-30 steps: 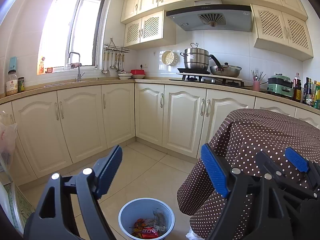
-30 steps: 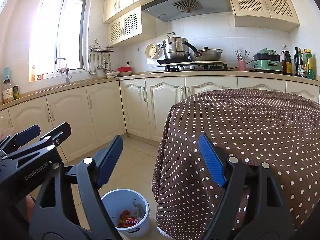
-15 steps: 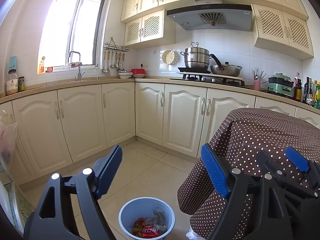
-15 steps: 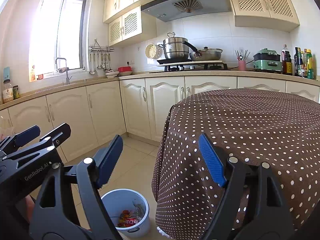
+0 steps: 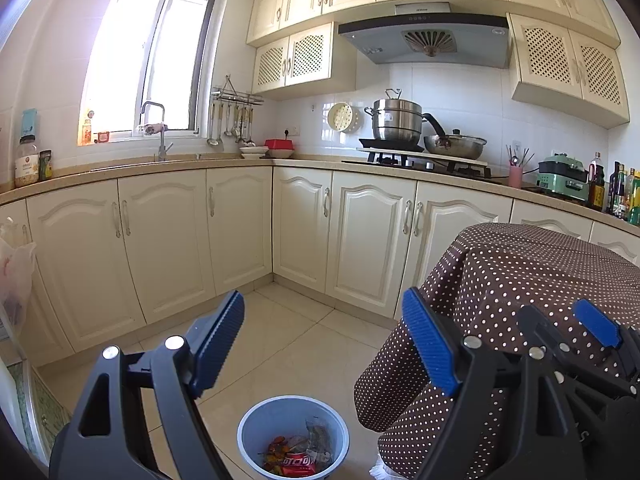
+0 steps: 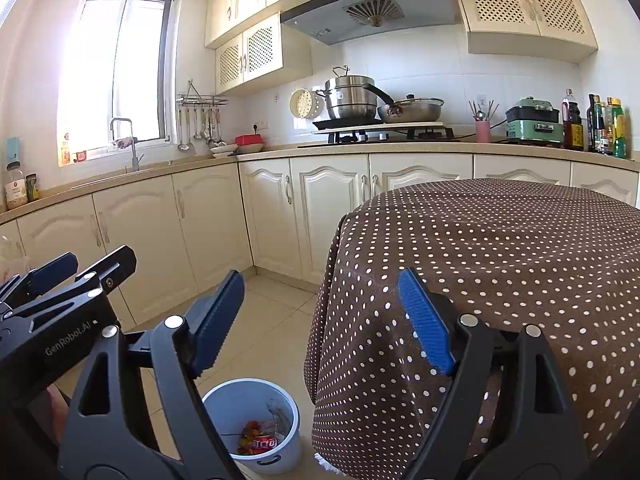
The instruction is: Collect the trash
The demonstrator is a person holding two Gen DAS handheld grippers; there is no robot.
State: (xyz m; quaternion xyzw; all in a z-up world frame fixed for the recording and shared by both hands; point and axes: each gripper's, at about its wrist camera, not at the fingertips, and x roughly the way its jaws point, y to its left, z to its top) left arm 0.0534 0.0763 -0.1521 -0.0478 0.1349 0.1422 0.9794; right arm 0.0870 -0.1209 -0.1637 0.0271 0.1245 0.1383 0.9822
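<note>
Both the left gripper (image 5: 324, 344) and right gripper (image 6: 320, 320) gape wide and empty, wrappers (image 5: 296, 458) already lie in the bin (image 5: 256, 420) on the floor, and the table (image 6: 500, 248) looks cleared, so little seems left.

Pale blue trash bin (image 5: 256, 426) stands upright at bottom centre of the frame, open-topped, holding red and orange wrappers (image 5: 294, 460) and a crumpled clear one.
</note>
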